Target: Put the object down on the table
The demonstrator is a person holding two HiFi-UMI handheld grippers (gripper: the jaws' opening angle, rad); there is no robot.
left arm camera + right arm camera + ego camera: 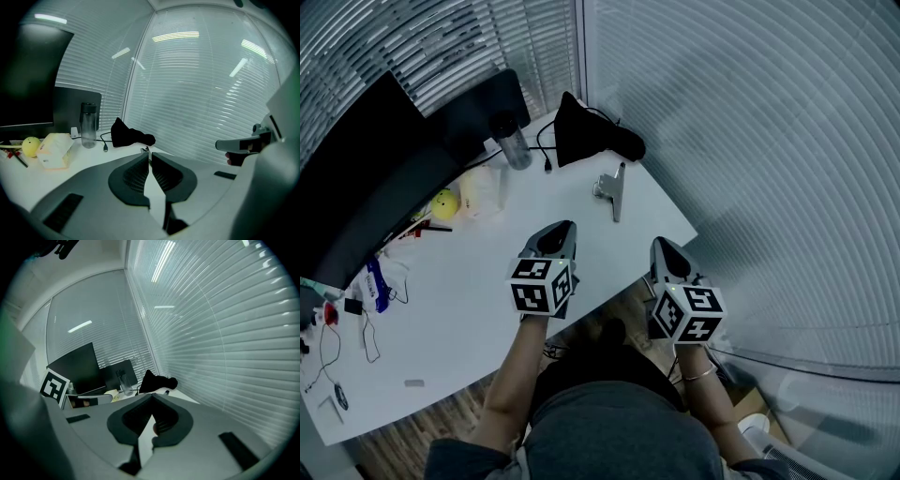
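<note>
Neither gripper holds anything. My left gripper [564, 229] hovers over the front part of the white table [487, 291], its jaws [150, 155] closed to a thin slit with nothing between them. My right gripper [662, 247] is held past the table's right edge, its jaws [152, 397] closed at the tips and empty. A small metal stand [612, 190] lies on the table just beyond the left gripper; in the left gripper view only its tip [144, 150] shows above the jaws.
At the back of the table lie a black cloth bundle [586, 134], a clear bottle [512, 141], a pale packet [483, 192], a yellow ball [443, 203] and a dark monitor [356, 187]. Cables and small items [366, 291] lie at the left. Window blinds [750, 141] stand close on the right.
</note>
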